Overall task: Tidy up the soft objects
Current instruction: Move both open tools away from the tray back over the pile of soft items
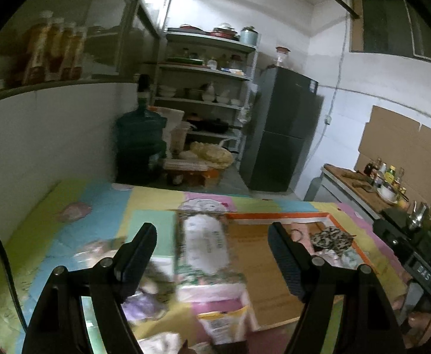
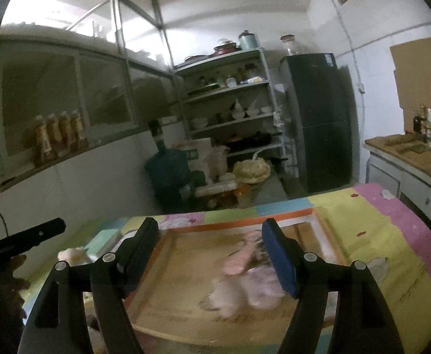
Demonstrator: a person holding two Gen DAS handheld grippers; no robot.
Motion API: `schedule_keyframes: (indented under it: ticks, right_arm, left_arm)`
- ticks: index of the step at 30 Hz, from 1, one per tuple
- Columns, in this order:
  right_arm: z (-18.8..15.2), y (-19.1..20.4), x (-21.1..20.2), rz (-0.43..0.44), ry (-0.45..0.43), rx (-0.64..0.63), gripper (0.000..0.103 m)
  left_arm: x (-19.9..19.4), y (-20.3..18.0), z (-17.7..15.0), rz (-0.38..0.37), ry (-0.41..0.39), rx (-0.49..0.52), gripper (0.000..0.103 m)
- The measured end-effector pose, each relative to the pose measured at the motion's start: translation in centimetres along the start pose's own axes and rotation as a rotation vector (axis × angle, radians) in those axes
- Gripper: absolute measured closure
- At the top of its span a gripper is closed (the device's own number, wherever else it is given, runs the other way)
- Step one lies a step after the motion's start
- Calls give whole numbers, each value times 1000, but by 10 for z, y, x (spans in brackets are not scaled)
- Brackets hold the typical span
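Kitchen bench under a pastel patchwork mat (image 1: 156, 200). Left gripper (image 1: 212, 253) and right gripper (image 2: 211, 247) hover with jaws apart, empty. Soft cloth pieces (image 2: 245, 286) lie piled inside the shallow cardboard tray (image 2: 185, 303), blurred.

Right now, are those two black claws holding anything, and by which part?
Nothing is held. The left gripper and right gripper both stand open above the cardboard box, nothing between their fingers.
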State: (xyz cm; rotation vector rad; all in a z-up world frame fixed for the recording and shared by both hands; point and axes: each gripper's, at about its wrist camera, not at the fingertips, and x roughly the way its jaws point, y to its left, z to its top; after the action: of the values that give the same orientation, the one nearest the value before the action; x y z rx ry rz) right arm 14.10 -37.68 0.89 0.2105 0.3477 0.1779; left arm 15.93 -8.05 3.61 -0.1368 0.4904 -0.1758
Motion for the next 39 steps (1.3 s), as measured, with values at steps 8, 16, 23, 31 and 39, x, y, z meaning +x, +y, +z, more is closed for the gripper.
schedule_keyframes:
  ticks: [8, 16, 23, 31, 39]
  right_arm:
    - [-15, 48, 1, 46, 31, -29, 26]
    - [-24, 91, 0, 85, 27, -50, 26]
    - [-22, 132, 8, 150, 20, -55, 25]
    - [-30, 180, 14, 194, 45, -94, 26]
    - [-48, 222, 19, 231, 88, -124, 26]
  left_arm:
    - [-20, 45, -11, 41, -2, -24, 20]
    - [-34, 77, -19, 78, -10, -34, 20]
    - [-52, 96, -28, 98, -38, -25, 20]
    - [-73, 127, -37, 96, -49, -58, 20]
    - [-83, 155, -51, 87, -41, -84, 20]
